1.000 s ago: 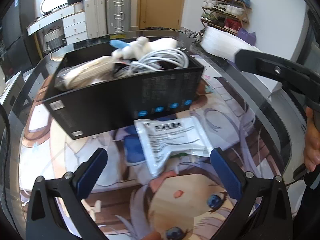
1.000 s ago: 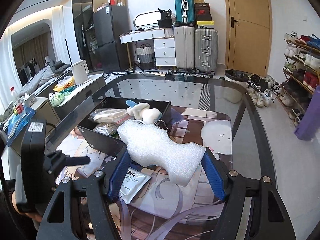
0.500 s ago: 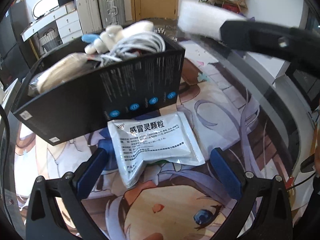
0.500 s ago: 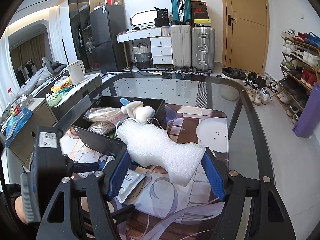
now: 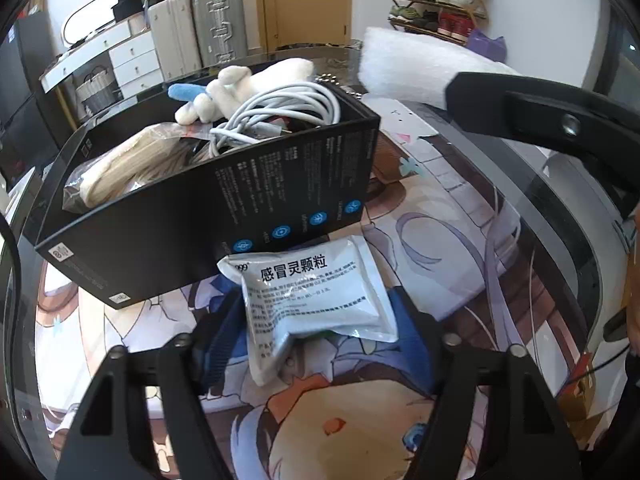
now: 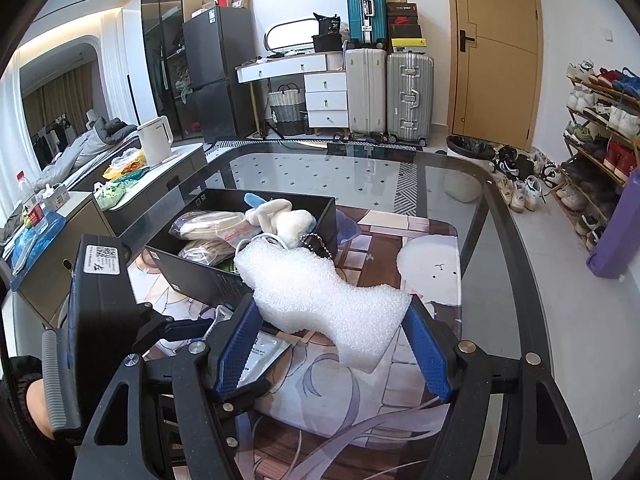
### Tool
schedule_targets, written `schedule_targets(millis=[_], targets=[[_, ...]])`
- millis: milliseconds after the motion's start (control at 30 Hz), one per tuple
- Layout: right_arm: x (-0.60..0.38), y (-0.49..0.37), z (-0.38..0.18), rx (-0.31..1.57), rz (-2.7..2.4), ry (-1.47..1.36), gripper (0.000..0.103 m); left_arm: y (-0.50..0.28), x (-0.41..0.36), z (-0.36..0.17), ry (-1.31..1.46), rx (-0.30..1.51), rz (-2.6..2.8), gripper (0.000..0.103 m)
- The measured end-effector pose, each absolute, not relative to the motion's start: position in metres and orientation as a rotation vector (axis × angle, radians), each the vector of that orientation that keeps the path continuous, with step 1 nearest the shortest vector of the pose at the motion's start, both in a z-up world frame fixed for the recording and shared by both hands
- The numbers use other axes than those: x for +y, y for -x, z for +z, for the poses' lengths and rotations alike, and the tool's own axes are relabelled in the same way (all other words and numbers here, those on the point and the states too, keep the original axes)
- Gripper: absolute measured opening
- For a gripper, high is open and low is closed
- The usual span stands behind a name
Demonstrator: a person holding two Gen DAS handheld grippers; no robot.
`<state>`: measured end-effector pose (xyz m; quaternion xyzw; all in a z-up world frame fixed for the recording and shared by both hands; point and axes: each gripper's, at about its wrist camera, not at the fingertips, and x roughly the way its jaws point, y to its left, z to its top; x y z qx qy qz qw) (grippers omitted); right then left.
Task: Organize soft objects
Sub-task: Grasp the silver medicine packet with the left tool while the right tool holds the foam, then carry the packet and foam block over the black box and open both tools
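One black box [image 5: 224, 200] on surface [image 6: 492, 240]; one foam piece [image 6: 320, 292] clamped in right hand-held gripper [image 6: 332, 344]; one sachet [image 5: 316, 292] between left hand-held gripper [image 5: 320, 336] fingers, contact unclear.

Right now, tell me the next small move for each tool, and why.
Probably close the left tool on the medicine sachet: the sachet lies flat on the mat between its blue pads, just in front of the black box. The right tool already grips the white foam piece, so it can carry that over the box.
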<state>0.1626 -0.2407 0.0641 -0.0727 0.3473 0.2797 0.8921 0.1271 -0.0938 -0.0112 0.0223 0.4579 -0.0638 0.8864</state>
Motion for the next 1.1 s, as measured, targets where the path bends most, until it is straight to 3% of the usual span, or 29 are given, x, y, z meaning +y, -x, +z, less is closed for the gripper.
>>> schedule_targets(millis=[200,1100], targets=[[-0.241,-0.162,0.066,0.707,0.576,0.145,0.073,-0.123,-0.091,-0.005,-0.068,0.936,-0.165,0.061],[-0.243,-0.154,0.079,0.634,0.577,0.125,0.073,-0.066,-0.025,0.067,0.039,0.730,-0.130,0.060]])
